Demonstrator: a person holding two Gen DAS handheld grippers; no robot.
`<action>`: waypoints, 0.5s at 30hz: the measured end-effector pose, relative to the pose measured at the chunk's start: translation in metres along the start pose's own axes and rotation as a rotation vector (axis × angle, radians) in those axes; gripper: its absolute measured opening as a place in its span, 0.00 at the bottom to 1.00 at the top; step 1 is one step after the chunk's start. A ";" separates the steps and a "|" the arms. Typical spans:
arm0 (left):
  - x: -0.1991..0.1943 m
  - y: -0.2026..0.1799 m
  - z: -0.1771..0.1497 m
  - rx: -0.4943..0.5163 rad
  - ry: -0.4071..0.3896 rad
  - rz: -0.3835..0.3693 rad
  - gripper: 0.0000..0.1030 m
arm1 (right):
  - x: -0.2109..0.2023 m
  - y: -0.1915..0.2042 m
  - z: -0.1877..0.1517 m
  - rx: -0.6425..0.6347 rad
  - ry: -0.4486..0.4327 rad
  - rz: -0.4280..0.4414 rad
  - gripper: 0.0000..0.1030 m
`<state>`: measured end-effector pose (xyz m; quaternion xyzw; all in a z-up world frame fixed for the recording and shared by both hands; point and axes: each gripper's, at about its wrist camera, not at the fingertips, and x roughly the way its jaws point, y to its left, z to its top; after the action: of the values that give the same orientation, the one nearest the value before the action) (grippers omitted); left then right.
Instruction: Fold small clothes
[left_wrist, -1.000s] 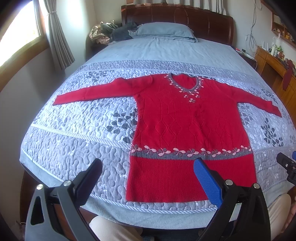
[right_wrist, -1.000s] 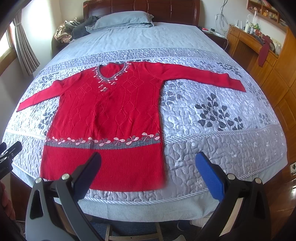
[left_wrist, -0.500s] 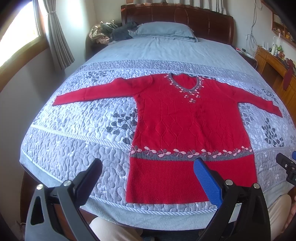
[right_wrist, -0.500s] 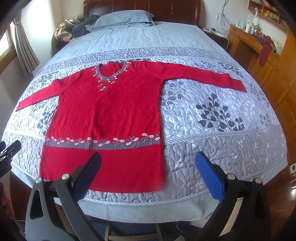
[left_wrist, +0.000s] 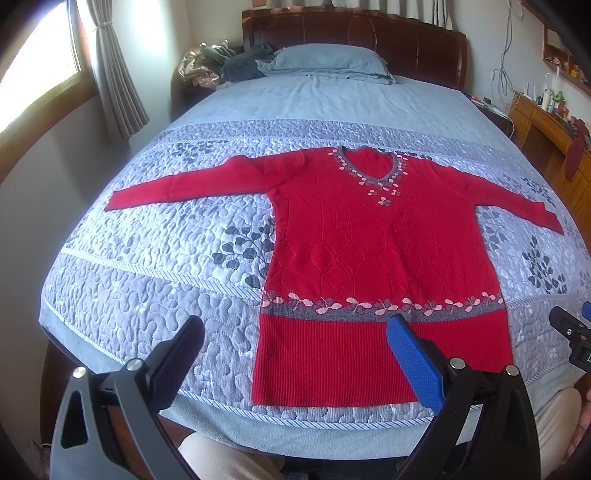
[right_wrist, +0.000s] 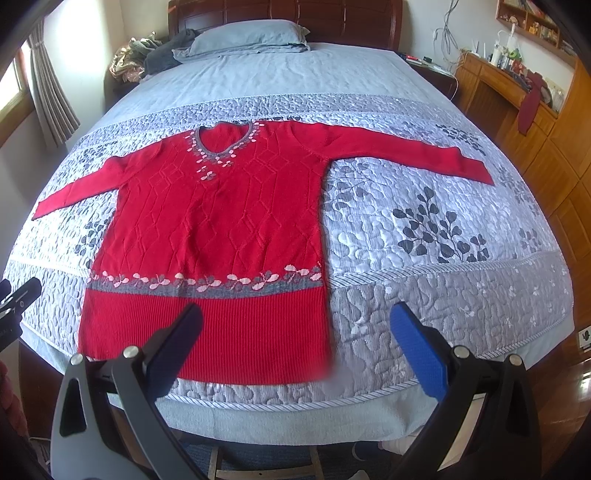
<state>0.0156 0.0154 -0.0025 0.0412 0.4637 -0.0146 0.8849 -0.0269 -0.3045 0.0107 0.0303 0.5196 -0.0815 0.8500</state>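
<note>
A red knitted long-sleeved sweater (left_wrist: 373, 266) lies flat mid-frame on the grey quilted bedspread (left_wrist: 155, 295), hem near the lower bed edge. The left gripper (left_wrist: 295, 354) and the right gripper (right_wrist: 297, 347) gape wide, holding nothing, at bottom of frame.

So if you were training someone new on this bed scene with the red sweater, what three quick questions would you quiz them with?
1. True or false: the red sweater lies spread flat on the quilt with both sleeves stretched out to the sides.
2. Multiple choice: the left gripper and right gripper are A) both open and holding nothing, B) both shut on the hem, C) one open, one shut.
3. Fill in: at the head of the bed, against the wooden headboard, lies a grey-blue ____.

Key: 1 true; 2 A; 3 pillow.
</note>
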 end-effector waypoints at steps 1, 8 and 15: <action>0.000 0.000 0.000 0.000 0.000 -0.001 0.96 | 0.000 0.000 0.000 0.000 -0.001 -0.001 0.98; 0.002 0.000 -0.001 0.001 0.005 -0.003 0.96 | 0.000 0.000 0.000 -0.001 -0.001 -0.002 0.98; 0.024 -0.011 0.017 0.004 0.034 -0.007 0.96 | 0.017 -0.031 0.018 0.016 0.003 -0.030 0.98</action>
<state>0.0429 0.0031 -0.0131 0.0417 0.4786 -0.0181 0.8768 -0.0085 -0.3391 0.0050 0.0293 0.5204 -0.0983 0.8477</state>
